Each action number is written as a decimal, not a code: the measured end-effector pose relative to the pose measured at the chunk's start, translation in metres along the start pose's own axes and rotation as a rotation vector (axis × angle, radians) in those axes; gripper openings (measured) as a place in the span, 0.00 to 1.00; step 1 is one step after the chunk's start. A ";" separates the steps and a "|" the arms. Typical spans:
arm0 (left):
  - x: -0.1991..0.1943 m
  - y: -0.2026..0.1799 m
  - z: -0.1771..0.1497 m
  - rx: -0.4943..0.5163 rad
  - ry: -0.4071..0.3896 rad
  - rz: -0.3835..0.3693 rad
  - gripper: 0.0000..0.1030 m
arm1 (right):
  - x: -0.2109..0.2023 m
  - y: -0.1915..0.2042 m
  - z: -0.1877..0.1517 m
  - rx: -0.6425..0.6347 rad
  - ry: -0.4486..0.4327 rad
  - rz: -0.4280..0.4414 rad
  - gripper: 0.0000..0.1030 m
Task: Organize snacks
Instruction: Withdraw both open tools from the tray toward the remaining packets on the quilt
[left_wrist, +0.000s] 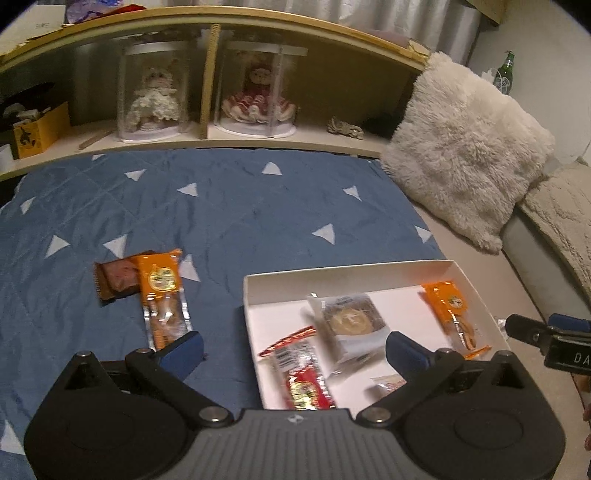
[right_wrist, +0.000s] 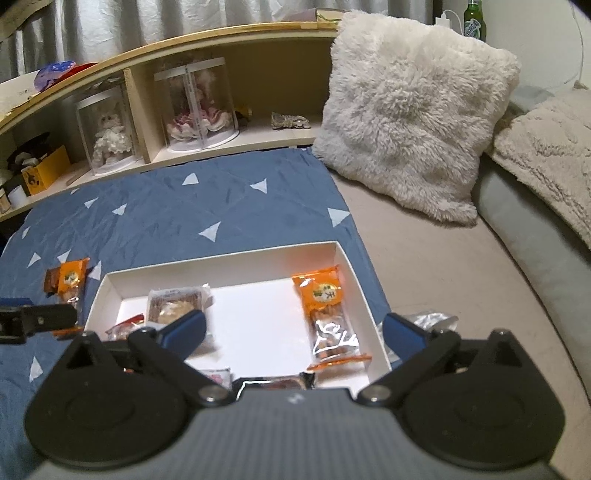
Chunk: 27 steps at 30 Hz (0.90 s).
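Several snacks are already gathered inside the white box (left_wrist: 255, 291); left of the box, on the blue quilt (left_wrist: 229, 206), an orange packet (left_wrist: 162, 295) and a brown packet (left_wrist: 114, 280) are left; the left gripper (left_wrist: 293, 350) and right gripper (right_wrist: 291, 332) are both held spread, empty.

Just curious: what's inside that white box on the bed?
The white box holds an orange packet, a grey wrapped biscuit and a red packet. The gripper bodies hide its near edge.
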<state>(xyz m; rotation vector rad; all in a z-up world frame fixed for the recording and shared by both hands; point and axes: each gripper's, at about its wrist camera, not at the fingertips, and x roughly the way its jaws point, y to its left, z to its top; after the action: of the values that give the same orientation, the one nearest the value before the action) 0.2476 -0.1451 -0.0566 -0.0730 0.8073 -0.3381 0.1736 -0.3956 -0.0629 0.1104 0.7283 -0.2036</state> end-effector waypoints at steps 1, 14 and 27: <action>-0.002 0.003 0.000 0.001 -0.001 0.004 1.00 | -0.001 0.002 0.000 0.003 -0.003 0.000 0.99; -0.020 0.072 -0.004 -0.059 -0.019 0.089 1.00 | 0.011 0.038 0.002 -0.033 -0.017 0.066 0.99; -0.024 0.149 -0.010 -0.173 -0.053 0.134 1.00 | 0.018 0.110 -0.009 -0.086 -0.045 0.213 0.99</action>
<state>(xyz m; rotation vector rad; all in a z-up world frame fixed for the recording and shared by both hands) 0.2651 0.0039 -0.0747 -0.1882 0.7834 -0.1389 0.2052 -0.2894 -0.0787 0.1007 0.6739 0.0284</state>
